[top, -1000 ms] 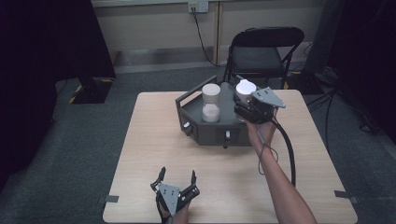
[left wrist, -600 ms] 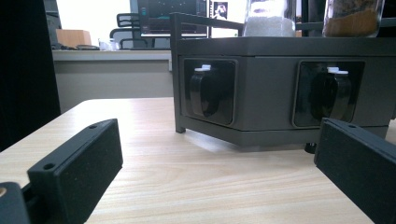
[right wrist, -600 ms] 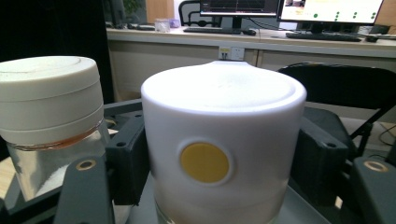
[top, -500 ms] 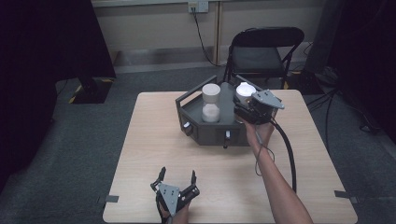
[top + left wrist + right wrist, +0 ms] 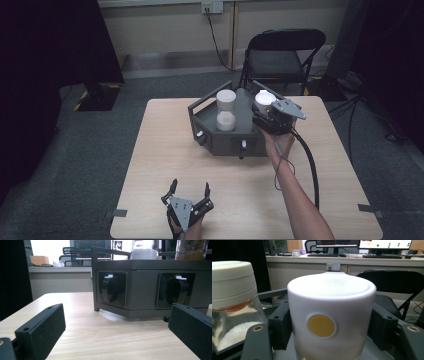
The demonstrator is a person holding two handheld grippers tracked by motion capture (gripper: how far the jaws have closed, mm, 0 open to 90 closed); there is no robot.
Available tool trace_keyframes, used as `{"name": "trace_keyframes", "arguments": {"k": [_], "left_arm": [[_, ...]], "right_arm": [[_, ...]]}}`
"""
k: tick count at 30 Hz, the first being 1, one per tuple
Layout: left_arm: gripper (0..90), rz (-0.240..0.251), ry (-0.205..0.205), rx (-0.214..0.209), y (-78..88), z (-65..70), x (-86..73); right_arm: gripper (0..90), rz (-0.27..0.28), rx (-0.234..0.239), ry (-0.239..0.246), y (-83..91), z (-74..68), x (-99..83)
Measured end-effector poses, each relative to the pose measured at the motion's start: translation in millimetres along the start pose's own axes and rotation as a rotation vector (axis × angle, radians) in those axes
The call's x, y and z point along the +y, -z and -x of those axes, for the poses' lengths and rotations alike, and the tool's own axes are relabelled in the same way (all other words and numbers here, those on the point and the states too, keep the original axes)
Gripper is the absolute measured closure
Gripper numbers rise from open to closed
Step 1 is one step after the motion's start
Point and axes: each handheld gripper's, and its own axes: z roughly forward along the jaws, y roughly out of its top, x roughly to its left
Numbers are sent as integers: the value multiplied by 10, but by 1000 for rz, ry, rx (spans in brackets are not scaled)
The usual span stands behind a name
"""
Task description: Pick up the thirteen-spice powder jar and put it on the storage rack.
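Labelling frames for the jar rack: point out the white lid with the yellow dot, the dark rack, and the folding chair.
white lid [image 5: 331, 312], right gripper view, front wall above the yellow dot.
dark rack [image 5: 227, 142], high view, front wall.
folding chair [image 5: 286, 40], high view, backrest.

The square table of light wood [image 5: 150, 150] fills the lower centre of the high view; the dark grey angular rack [image 5: 225, 142] stands on its upper middle part.

Your high view looked forward and down over the table [image 5: 165, 150]. Your left gripper view sat low, facing the dark rack [image 5: 150, 287] from some way off. Your right gripper view looked close at a white-lidded jar [image 5: 329, 322], probably on that rack.
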Motion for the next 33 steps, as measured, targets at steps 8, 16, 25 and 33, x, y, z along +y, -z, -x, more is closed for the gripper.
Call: {"name": "trace_keyframes", "arguments": {"k": [8,16,25,33], "left_arm": [[5,-1,0,1,0,1,2],[5,-1,0,1,0,1,2],[5,-1,0,1,0,2,1],[5,0,0,2,0,3,1]], "right_arm": [[300,1,10,3,0,28,-5],[298,10,8,7,12,19,-26],[248,0,9,10,-1,34,-20],[0,69,-12,-4,-2,-6,-92]]}}
